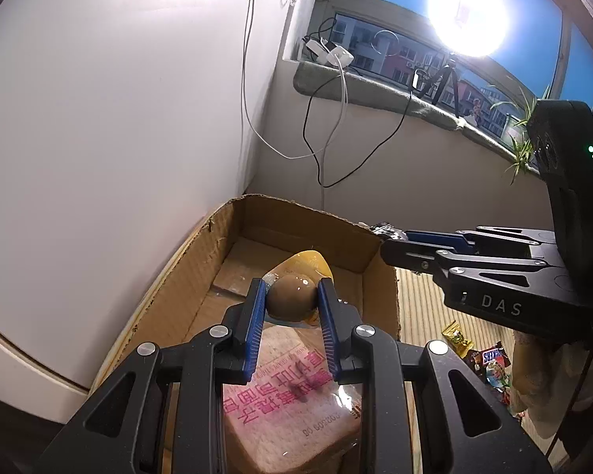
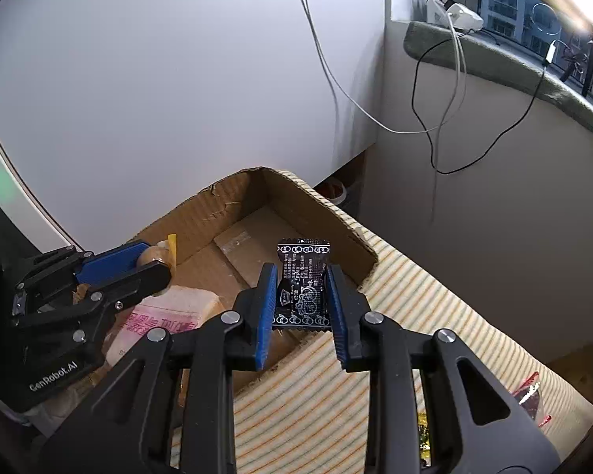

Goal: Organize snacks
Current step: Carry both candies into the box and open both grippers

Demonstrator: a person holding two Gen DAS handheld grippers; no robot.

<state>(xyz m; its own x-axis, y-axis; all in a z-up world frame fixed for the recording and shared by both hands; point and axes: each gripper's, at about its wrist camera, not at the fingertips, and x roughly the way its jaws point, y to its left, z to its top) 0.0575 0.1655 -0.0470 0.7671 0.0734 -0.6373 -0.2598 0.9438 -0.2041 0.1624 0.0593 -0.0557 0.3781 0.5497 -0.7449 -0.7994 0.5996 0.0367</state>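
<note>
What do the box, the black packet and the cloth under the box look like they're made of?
Box: brown corrugated cardboard, matt; fluting shows along its torn rim. Black packet, held in the right gripper: thin glossy printed film, probably plastic, with crimped ends. Cloth: woven striped fabric, matt; its fibre cannot be told.

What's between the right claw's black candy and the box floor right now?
Only air. In the right wrist view the black candy hangs in the right claw above the box's bare floor.
</note>
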